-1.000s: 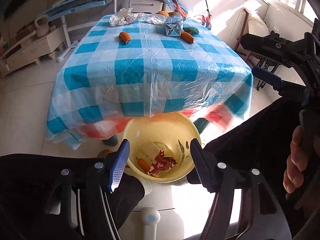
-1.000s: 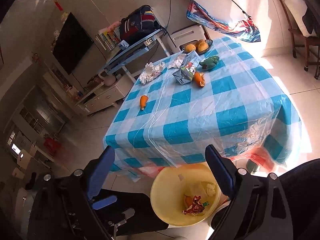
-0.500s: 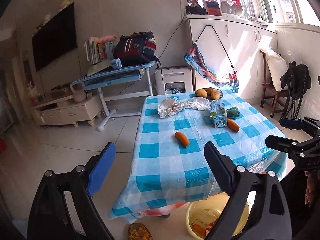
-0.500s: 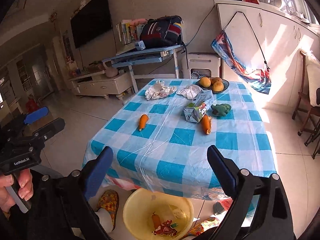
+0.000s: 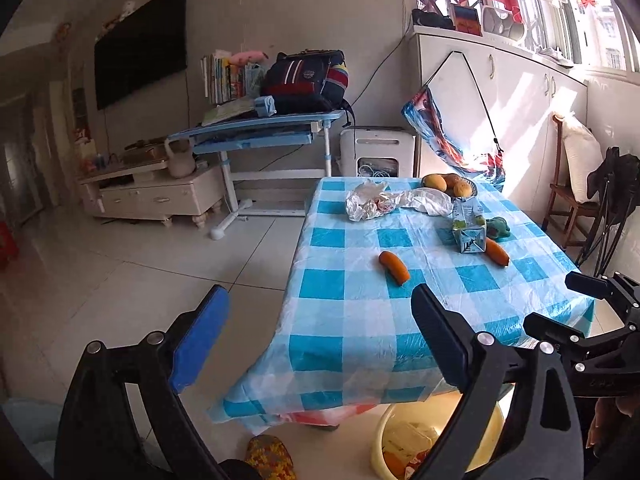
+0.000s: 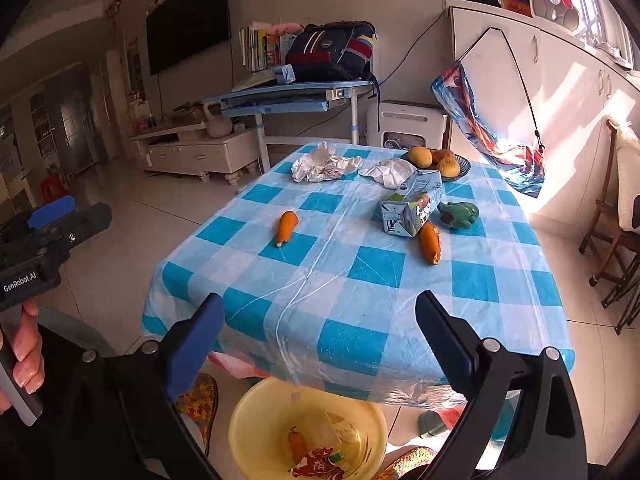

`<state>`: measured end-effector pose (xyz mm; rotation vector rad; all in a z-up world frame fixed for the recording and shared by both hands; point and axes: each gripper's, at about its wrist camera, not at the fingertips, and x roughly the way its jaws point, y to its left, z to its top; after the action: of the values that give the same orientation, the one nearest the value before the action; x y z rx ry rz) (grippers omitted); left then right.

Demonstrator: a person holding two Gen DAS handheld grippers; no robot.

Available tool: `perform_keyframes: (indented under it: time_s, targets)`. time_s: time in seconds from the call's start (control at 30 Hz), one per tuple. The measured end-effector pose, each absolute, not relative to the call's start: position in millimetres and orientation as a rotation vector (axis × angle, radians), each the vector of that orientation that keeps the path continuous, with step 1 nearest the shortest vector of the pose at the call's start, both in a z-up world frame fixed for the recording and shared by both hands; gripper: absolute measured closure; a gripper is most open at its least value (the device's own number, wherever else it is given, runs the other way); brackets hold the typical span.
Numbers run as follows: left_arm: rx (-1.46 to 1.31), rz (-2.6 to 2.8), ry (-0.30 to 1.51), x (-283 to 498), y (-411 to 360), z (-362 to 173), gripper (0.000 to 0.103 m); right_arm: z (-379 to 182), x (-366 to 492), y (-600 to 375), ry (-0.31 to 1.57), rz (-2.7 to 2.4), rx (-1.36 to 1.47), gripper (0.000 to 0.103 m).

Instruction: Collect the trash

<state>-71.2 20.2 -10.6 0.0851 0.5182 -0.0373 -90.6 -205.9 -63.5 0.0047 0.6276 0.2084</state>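
Both claws (image 5: 318, 340) (image 6: 318, 342) gape empty; carton (image 6: 412, 208) lies lengthwise toward fruit bowl (image 6: 460, 166)

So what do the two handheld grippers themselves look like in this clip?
Both are black plastic frames with silver bolts at the joints. The left gripper and right gripper each carry one blue-padded finger and one black. White "GenRobot.AI" lettering marks the left unit's body. The person wears dark clothing.
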Motion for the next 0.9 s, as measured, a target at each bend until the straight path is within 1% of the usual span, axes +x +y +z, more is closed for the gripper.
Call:
perform_keyframes:
  time_s: [0.9]
  targets:
    - [0.080, -0.015, 0.561, -64.8, 20.4, -21.0, 0.011, -61.9, -95.2, -213.4, 0.625, 0.195, 0.022, 0.010]
